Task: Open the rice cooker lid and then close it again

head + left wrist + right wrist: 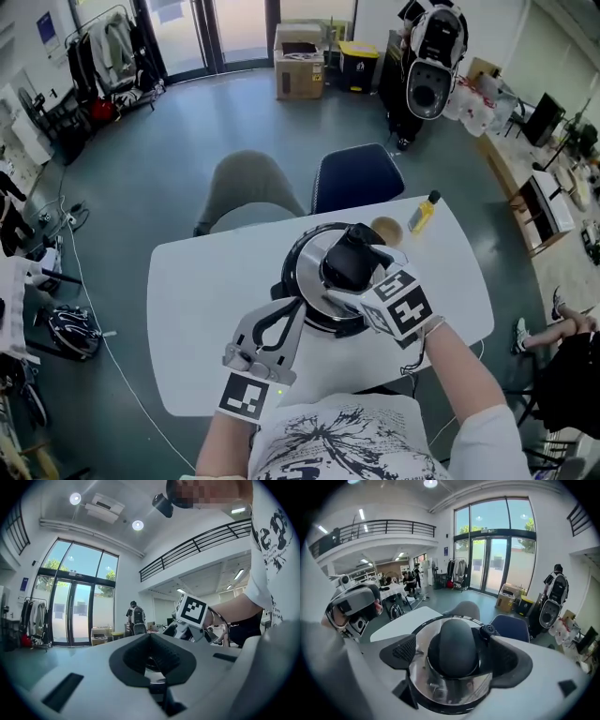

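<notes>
Steel-and-black rice cooker (314, 281), just one, shut so its contents are hidden, sits mid-way on the single white table (187, 309). My right claw (354, 264) straddles the black lid knob (453, 646), pads clear. My left claw (291, 305), tips together and empty, is just beside the cooker. Two chairs behind it, a grey chair (251, 192) and a blue chair (356, 176), and one yellow bottle (424, 212).

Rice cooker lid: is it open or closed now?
Closed. The lid lies flat on the rice cooker, its black handle on top.
</notes>
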`<state>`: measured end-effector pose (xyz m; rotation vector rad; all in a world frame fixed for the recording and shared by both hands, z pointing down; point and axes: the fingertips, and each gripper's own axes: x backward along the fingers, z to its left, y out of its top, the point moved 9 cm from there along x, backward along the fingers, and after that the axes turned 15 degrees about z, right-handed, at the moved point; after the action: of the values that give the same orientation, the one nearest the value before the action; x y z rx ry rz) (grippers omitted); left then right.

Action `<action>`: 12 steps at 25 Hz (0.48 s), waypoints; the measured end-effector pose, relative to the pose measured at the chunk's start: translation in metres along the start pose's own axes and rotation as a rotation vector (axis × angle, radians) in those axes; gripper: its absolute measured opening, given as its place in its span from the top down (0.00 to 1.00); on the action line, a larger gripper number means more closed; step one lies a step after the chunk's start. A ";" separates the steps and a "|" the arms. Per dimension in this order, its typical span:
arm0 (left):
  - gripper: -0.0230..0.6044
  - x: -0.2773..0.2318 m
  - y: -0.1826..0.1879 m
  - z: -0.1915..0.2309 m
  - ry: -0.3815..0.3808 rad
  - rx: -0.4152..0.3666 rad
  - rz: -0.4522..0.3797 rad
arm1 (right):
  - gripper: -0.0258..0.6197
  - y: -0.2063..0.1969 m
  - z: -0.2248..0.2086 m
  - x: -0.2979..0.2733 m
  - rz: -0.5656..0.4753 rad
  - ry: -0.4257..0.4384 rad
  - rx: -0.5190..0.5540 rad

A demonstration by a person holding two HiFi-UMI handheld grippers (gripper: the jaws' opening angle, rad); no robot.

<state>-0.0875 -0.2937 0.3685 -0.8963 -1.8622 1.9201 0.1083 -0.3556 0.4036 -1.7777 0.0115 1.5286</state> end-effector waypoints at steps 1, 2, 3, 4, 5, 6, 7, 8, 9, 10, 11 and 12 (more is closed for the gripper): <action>0.94 -0.002 0.000 0.002 0.001 0.004 0.003 | 0.18 0.004 -0.003 -0.006 0.035 0.005 0.004; 0.94 -0.005 -0.001 0.004 0.004 0.009 0.005 | 0.20 0.007 -0.006 -0.012 0.064 0.010 0.005; 0.94 -0.007 -0.002 0.006 0.008 0.012 0.006 | 0.23 0.010 -0.008 -0.017 0.087 0.019 0.002; 0.94 -0.008 -0.002 0.006 0.013 0.014 0.006 | 0.25 0.012 -0.010 -0.021 0.107 0.032 -0.003; 0.94 -0.010 -0.001 0.007 0.020 0.013 0.009 | 0.26 0.014 -0.011 -0.025 0.124 0.048 -0.007; 0.94 -0.011 0.000 0.007 0.027 0.008 0.014 | 0.26 0.016 -0.012 -0.027 0.138 0.062 -0.008; 0.94 -0.012 0.001 0.006 0.036 0.000 0.019 | 0.27 0.019 -0.013 -0.029 0.150 0.072 -0.008; 0.94 -0.013 0.002 0.006 0.044 -0.010 0.024 | 0.30 0.021 -0.015 -0.031 0.161 0.076 -0.005; 0.94 -0.014 0.003 0.005 0.051 -0.022 0.030 | 0.32 0.024 -0.016 -0.032 0.175 0.077 -0.002; 0.94 -0.013 0.004 0.003 0.057 -0.031 0.035 | 0.36 0.025 -0.017 -0.033 0.192 0.078 -0.001; 0.94 -0.013 0.005 0.002 0.063 -0.040 0.042 | 0.42 0.026 -0.018 -0.034 0.211 0.082 0.000; 0.94 -0.012 0.006 0.001 0.068 -0.049 0.049 | 0.44 0.027 -0.018 -0.034 0.227 0.088 0.000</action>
<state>-0.0776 -0.3028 0.3652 -1.0186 -1.8717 1.8549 0.1010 -0.4001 0.4175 -1.8940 0.2649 1.6048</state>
